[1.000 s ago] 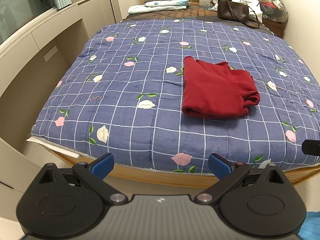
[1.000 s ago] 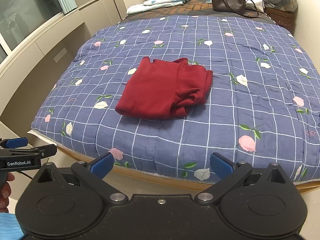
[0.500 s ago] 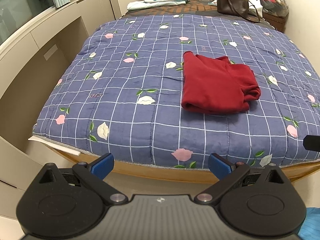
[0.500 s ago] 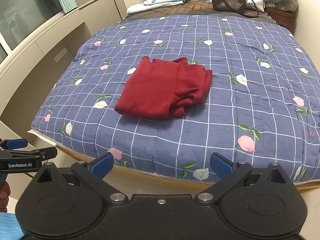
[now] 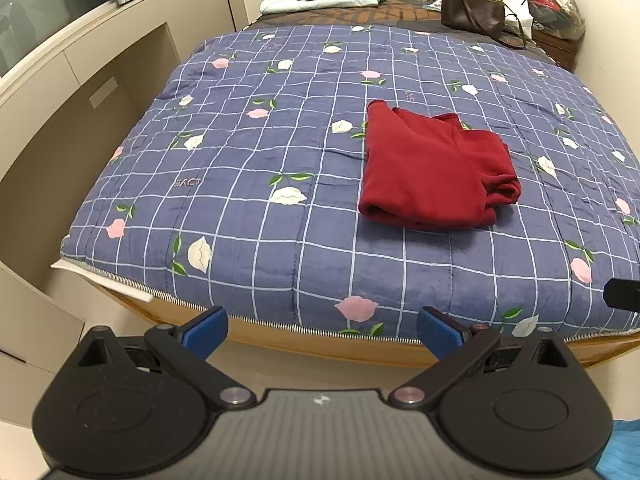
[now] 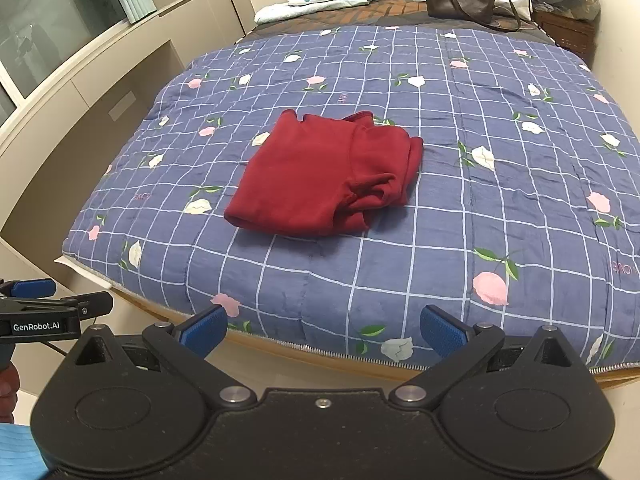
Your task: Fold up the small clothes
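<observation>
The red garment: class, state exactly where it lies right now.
The red garment lies folded on the blue floral quilt, right of centre in the left wrist view, beyond both open grippers and touching neither.

Left hand-held gripper (image 5: 322,330) tipped slightly downward, folded dark red fleece garment (image 5: 432,172) now a little higher ahead of its wide-apart blue pads, more bed frame below, right hand-held gripper (image 6: 323,330) barely shifted, garment slightly nearer.
</observation>
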